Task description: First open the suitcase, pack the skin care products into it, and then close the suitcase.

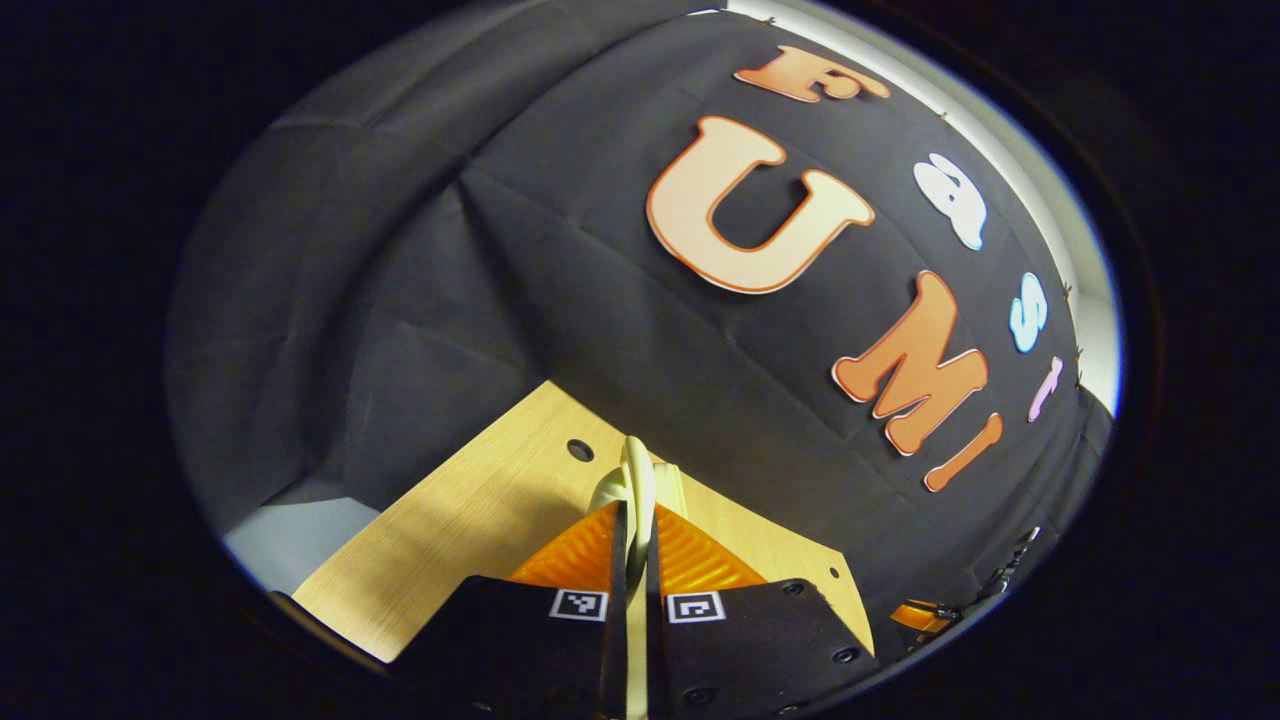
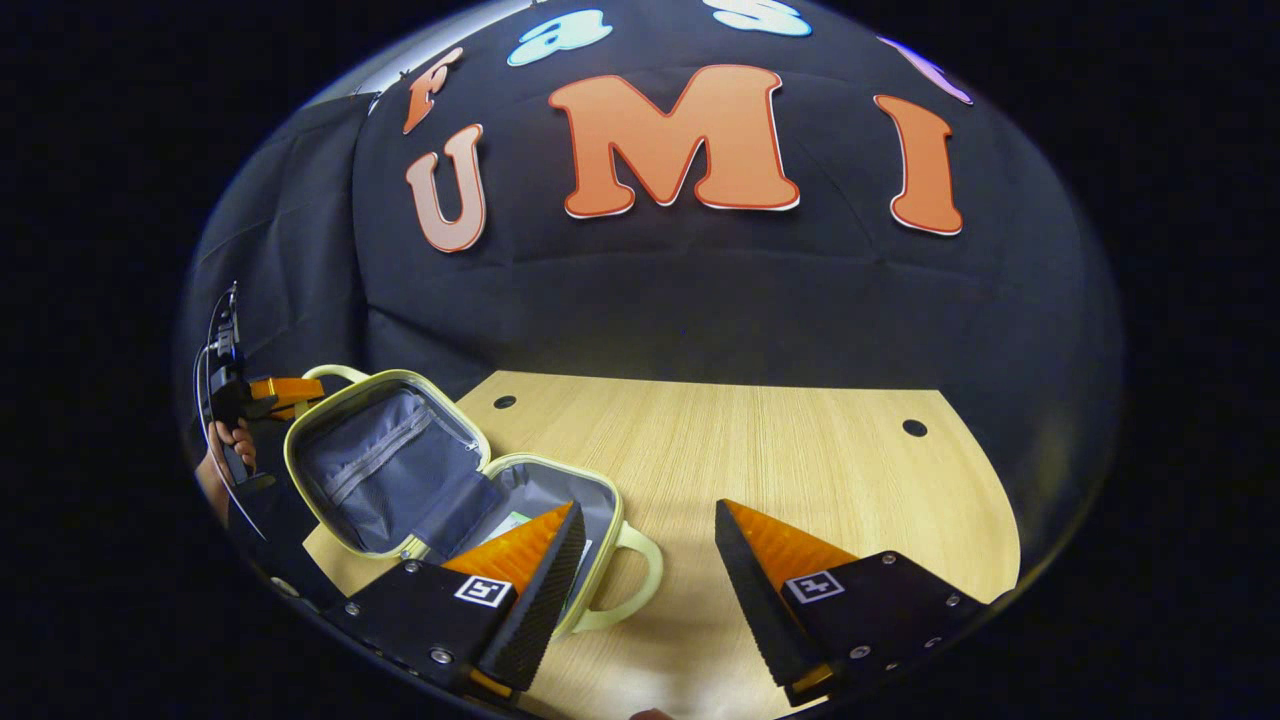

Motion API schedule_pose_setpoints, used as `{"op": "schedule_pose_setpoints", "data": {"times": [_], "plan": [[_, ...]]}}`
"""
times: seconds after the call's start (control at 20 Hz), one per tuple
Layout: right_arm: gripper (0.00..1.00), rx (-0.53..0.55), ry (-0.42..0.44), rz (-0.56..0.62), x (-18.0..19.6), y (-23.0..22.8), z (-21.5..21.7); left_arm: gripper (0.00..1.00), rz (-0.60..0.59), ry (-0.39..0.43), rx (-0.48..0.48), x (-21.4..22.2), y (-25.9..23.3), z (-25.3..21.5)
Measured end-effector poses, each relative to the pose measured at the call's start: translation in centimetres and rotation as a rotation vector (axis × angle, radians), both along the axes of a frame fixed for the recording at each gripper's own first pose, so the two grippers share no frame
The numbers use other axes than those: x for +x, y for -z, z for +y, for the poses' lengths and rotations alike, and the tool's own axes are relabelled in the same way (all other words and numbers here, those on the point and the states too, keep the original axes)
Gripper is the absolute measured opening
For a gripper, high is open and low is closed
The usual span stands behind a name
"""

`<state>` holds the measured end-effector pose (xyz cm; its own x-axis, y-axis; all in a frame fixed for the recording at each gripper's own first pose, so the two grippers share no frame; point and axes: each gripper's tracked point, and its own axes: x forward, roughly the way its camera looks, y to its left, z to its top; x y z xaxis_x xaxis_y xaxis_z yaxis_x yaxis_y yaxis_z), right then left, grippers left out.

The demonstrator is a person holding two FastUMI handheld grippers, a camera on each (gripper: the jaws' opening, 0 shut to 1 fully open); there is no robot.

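On the table [image 2: 780, 450], the suitcase [image 2: 400, 480] lies open, the left gripper [image 1: 636, 520] clamping its handle [image 1: 636, 480], the right gripper [image 2: 645, 545] spread beside it.

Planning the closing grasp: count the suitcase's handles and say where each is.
2. The lower handle juts from the suitcase base beside the right gripper; the lid handle tops the raised lid, pinched in the left gripper. None seem hidden.
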<state>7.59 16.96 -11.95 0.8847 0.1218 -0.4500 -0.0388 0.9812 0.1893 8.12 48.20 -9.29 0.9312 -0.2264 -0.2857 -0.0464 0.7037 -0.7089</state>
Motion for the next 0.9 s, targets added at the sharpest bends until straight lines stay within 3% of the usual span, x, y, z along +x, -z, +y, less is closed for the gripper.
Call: {"op": "schedule_pose_setpoints", "data": {"times": [0.35,0.9], "plan": [[0.85,-0.013,0.012,-0.062,-0.6,-0.5,-6.0,0.08,-0.057,0.061,0.126,-0.7,-6.3,-8.3],[0.85,0.008,0.017,-0.081,-2.2,0.8,-12.6,0.08,-0.076,0.178,0.088,-2.9,-9.4,-22.4]]}}
